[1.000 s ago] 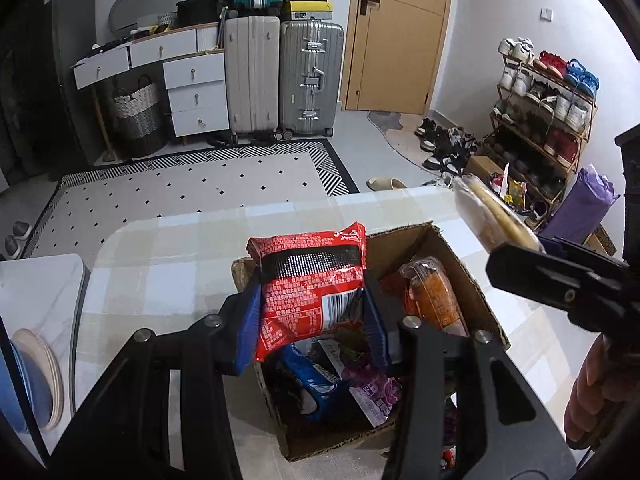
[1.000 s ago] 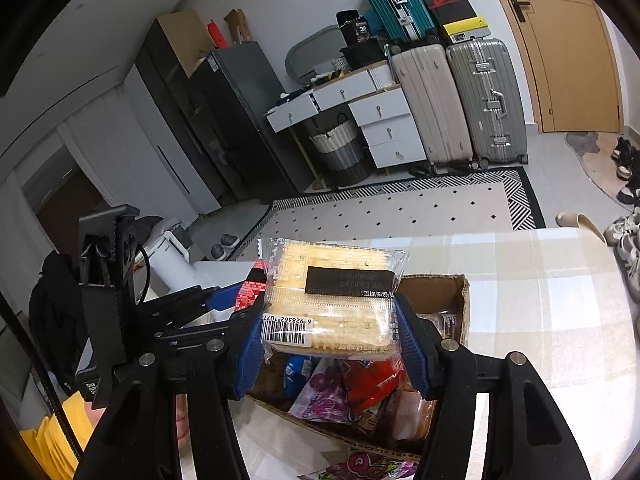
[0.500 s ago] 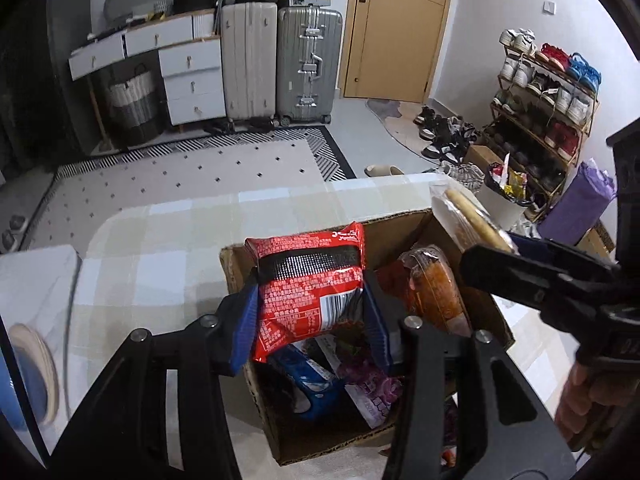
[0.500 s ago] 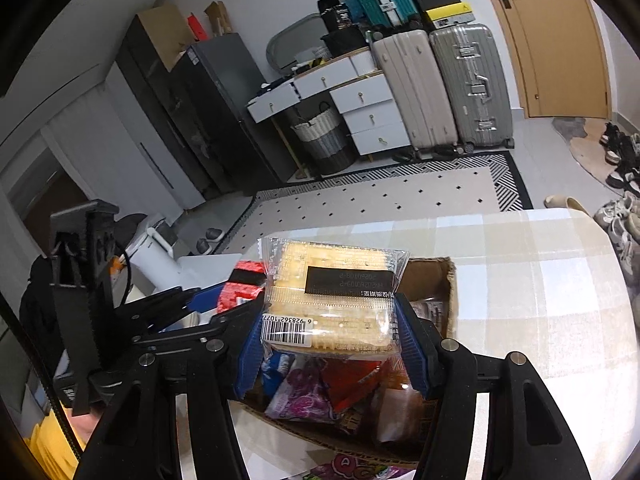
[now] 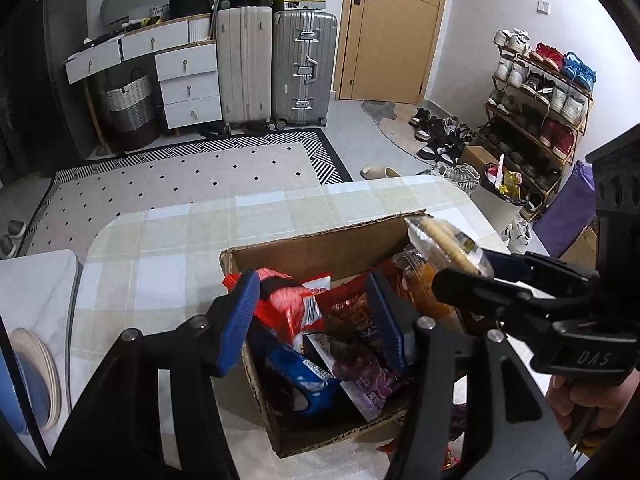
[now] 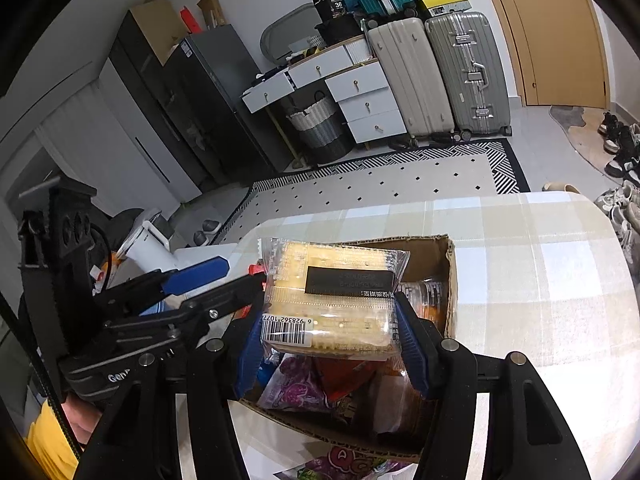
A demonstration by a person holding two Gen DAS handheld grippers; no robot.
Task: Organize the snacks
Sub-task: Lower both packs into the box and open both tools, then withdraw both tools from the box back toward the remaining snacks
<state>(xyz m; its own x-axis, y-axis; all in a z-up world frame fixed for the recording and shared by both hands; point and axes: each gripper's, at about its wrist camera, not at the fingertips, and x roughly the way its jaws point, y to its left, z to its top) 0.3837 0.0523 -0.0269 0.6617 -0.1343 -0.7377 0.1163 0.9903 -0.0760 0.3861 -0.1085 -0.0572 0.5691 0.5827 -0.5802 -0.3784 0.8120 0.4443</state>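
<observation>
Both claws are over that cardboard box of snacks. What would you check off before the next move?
1. Right gripper grip on the yellow cracker pack: ok, pads press both sides.
2. Cracker pack over the cardboard box: ok, it hangs above the opening.
3. Left gripper freed of the red snack bag: ok, pads apart and the bag lies in the box.
4. Grippers clear of each other: cannot tell, they look very close in the left wrist view.
5. Room in the box: not ok, packets already pile near the rim.
6. Purple pack outside the box: not ok, left on the table.
</observation>
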